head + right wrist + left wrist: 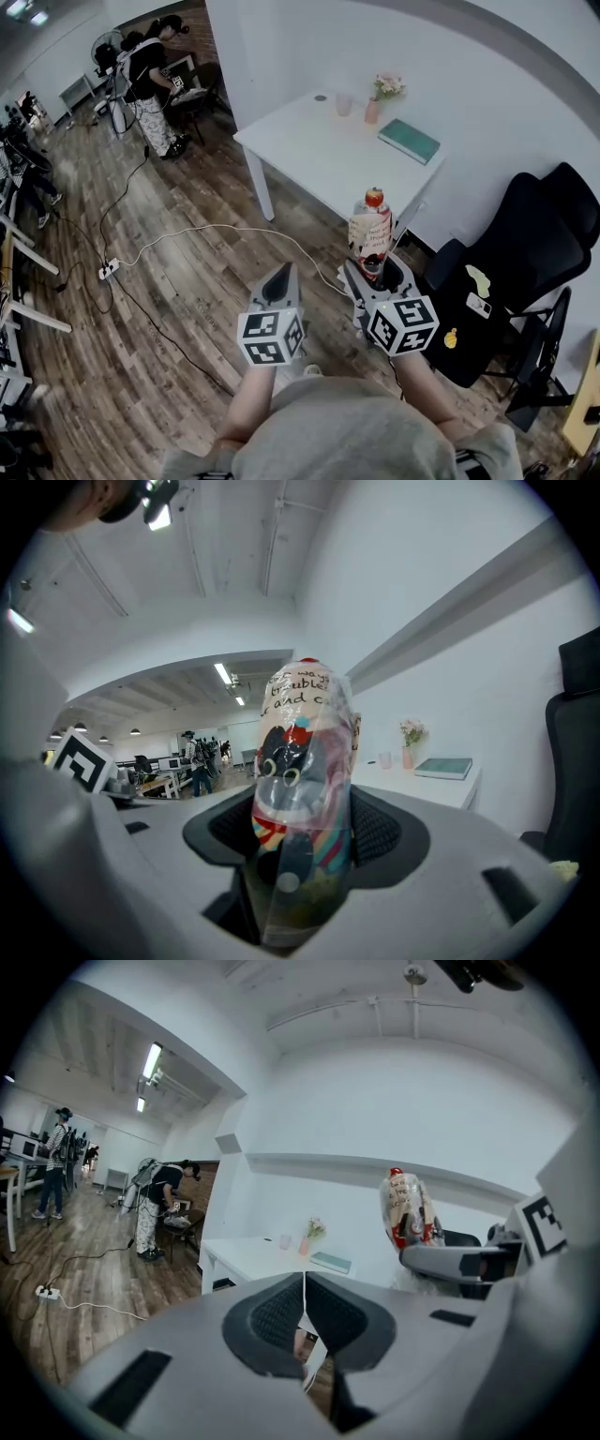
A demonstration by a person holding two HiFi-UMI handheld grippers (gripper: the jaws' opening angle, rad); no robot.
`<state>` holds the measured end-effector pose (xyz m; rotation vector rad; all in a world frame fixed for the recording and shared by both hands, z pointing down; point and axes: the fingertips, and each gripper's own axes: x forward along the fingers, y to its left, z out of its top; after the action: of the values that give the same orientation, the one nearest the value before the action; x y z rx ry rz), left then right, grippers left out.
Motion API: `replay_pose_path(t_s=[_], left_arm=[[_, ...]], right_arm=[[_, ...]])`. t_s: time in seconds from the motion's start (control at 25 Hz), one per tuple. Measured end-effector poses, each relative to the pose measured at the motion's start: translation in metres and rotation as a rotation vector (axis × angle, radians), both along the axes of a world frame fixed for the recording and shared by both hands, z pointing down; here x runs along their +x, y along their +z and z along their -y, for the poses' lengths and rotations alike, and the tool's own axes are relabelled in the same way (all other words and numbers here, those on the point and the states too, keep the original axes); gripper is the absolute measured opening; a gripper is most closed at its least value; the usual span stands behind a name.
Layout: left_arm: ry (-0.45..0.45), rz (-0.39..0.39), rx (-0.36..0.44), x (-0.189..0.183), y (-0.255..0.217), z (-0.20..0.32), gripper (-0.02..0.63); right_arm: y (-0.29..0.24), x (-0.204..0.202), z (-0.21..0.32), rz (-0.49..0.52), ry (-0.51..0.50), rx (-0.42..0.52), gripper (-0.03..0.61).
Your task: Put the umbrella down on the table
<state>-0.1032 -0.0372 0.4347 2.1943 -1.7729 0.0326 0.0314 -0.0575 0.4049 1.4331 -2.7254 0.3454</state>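
Clear plastic wraps the folded umbrella, printed with a cartoon face and coloured stripes. The right gripper pinches it low on its body, jaws pressing on both sides. Its long axis stands upright, crosswise to the jaws, with the red cap on top and the lower end down between the jaws and out of sight. It hangs over the wooden floor, short of the near edge of the white tabletop and touching nothing but the jaws.

The left gripper is level with the right one and just beside it. Its jaws are pressed together with nothing between them.

Along the far edge of the tabletop stand a pink cup and a vase of flowers. A green book lies flat near the far right corner. A black chair stands right of the tabletop.
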Motion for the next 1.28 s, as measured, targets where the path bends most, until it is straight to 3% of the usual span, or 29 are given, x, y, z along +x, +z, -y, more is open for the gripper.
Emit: replay_pose_path(t_s=[0.4,0.88,1.28], left_arm=[[0.027,-0.004,-0.005,-0.03,0.009,0.051,0.008],[0.043,0.006,-0.033,-0.036,0.02,0.086,0.008],[0.026,0.009,-0.026,-0.052,0.029,0.168,0.008]], right_arm=[[0.008,-0.029,0.048,0.004,0.029,-0.005,0.272],[0.024,-0.028,0.087,-0.009,0.05,-0.042,0.273],[0.026,-0.041,0.174,-0.012,0.045,-0.015,0.273]])
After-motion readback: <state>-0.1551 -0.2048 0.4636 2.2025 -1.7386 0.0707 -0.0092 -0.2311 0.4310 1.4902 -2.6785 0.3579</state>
